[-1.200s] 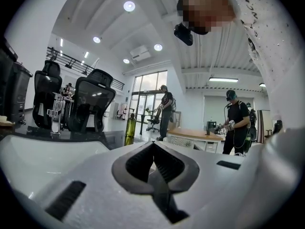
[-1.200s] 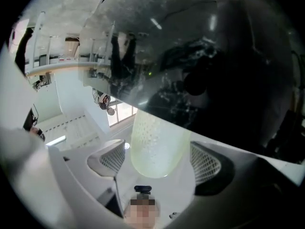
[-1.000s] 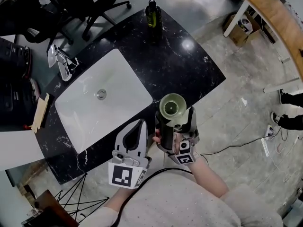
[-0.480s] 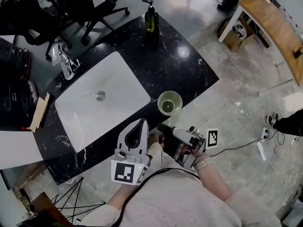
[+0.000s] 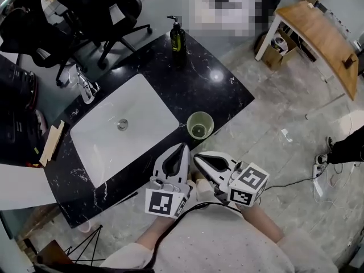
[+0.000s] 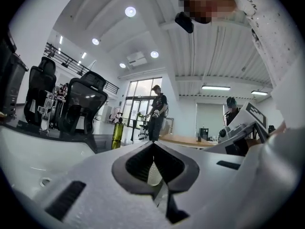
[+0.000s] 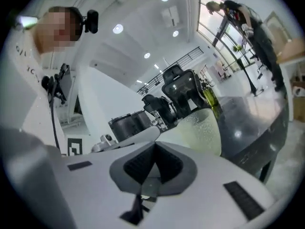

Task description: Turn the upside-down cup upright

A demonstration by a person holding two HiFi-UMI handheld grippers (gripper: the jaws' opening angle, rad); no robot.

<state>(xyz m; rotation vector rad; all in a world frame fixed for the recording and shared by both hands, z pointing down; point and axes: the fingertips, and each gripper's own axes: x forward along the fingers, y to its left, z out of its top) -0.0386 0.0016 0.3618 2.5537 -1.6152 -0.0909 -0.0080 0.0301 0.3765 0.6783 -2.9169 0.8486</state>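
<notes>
The black counter (image 5: pixel 210 90) has a white sink (image 5: pixel 142 110) in it. The left gripper (image 5: pixel 185 147) and right gripper (image 5: pixel 197 157) are both pressed together, holding nothing. The green cup (image 5: pixel 200 124) stands upright on the counter, beside the sink and near the grippers.

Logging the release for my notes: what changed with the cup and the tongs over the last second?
The right tongs let go of the cup, which now stands upright on the counter. They then pulled back toward the person, rolled over and shut empty. The left tongs stayed shut, and the sink is unchanged.
</notes>
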